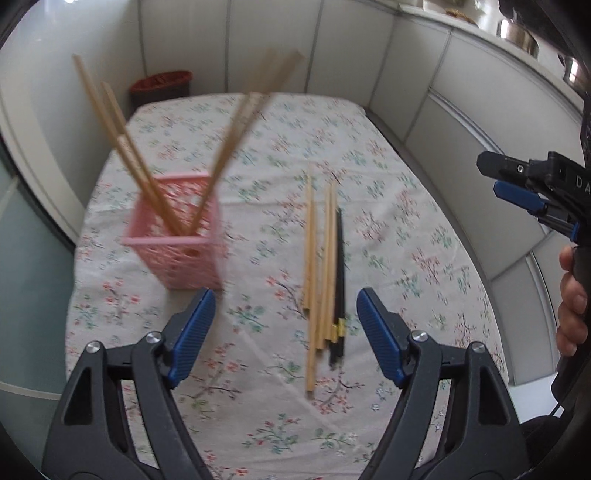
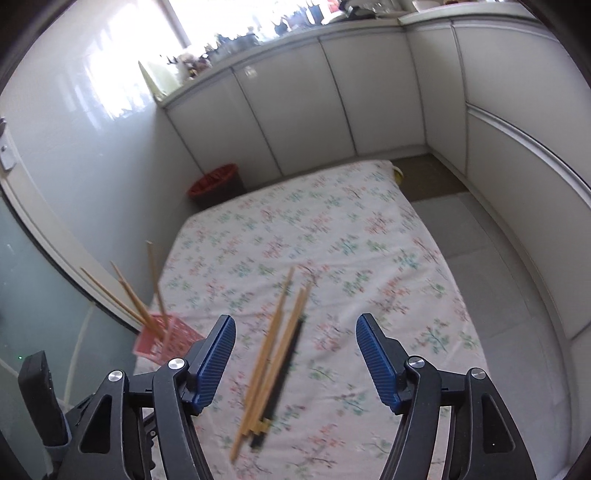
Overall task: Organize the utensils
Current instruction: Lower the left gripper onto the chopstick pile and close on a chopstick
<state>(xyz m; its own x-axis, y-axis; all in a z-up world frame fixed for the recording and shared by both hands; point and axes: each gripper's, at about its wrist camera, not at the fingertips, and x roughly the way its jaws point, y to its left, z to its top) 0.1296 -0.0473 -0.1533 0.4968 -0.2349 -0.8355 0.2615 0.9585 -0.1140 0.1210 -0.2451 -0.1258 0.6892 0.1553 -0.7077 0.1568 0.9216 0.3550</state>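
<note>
Floral-clothed table [image 1: 258, 424] seen with both grippers held apart above it.

A pink basket [image 1: 177, 254], left of centre in the left wrist view, holds what look like four blurred wooden chopsticks [image 1: 129, 151]. Loose chopsticks [image 1: 325, 266] lie at centre between the spread, empty left gripper [image 1: 284, 336] fingers; the right gripper [image 2: 295, 362] is likewise spread and empty.

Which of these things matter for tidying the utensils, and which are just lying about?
For the job:
- pink basket
- chopsticks standing in it
- loose chopsticks on the tablecloth
- left claw, open
- right claw, open

Lying about:
- red bin
- metal pots
</note>
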